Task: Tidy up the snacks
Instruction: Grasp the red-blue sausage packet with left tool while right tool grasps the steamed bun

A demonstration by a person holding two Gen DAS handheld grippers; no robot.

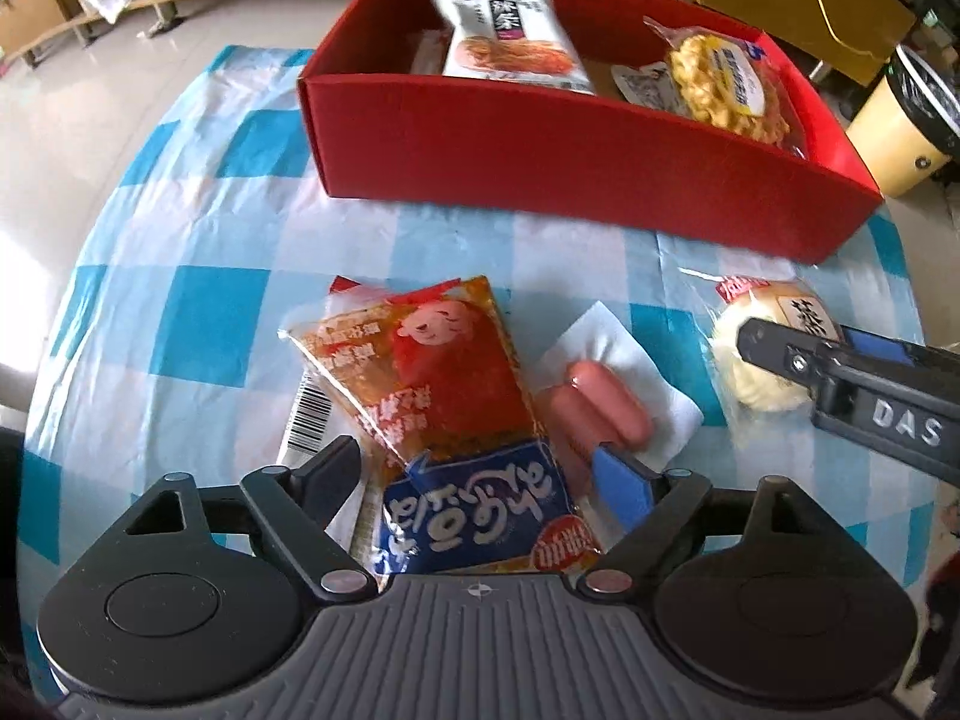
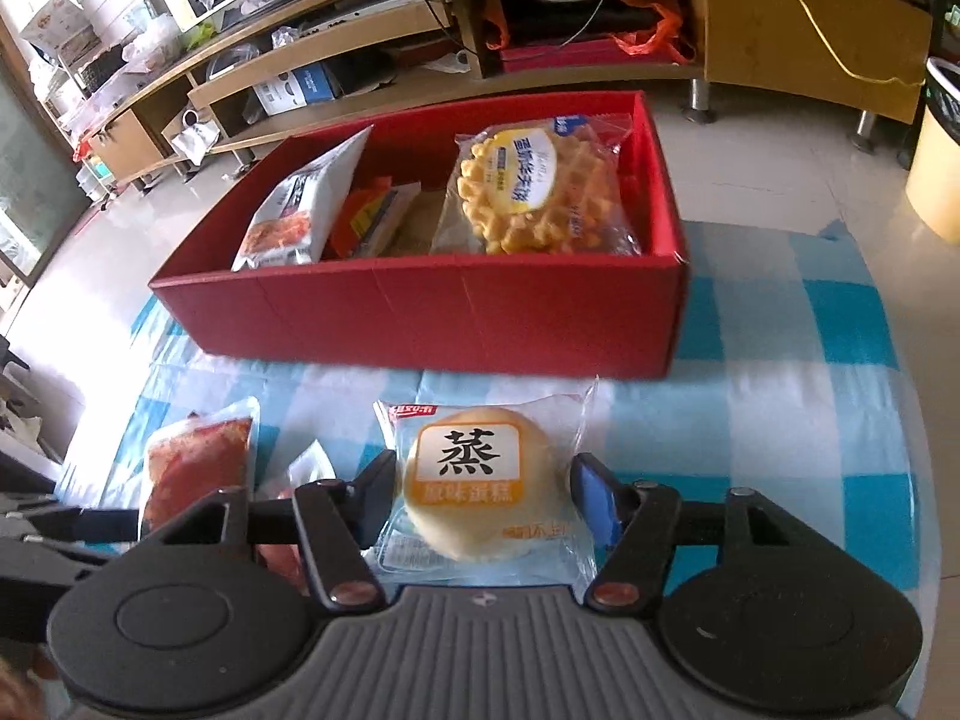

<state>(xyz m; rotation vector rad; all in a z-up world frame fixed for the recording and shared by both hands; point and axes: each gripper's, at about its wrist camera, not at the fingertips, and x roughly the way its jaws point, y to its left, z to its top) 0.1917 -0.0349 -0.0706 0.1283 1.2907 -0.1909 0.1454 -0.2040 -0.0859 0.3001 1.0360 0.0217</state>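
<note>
A red box at the back of the checked tablecloth holds a white noodle packet and a wrapped waffle. My left gripper is open around a red and blue snack packet lying flat. Two wrapped sausages lie just right of it. My right gripper is open around a wrapped steamed cake, its fingers on either side; the cake also shows in the left wrist view, with the right gripper over it.
The blue and white checked cloth covers a round table. A yellow bin stands on the floor at the right. Low wooden shelves with clutter run along the back.
</note>
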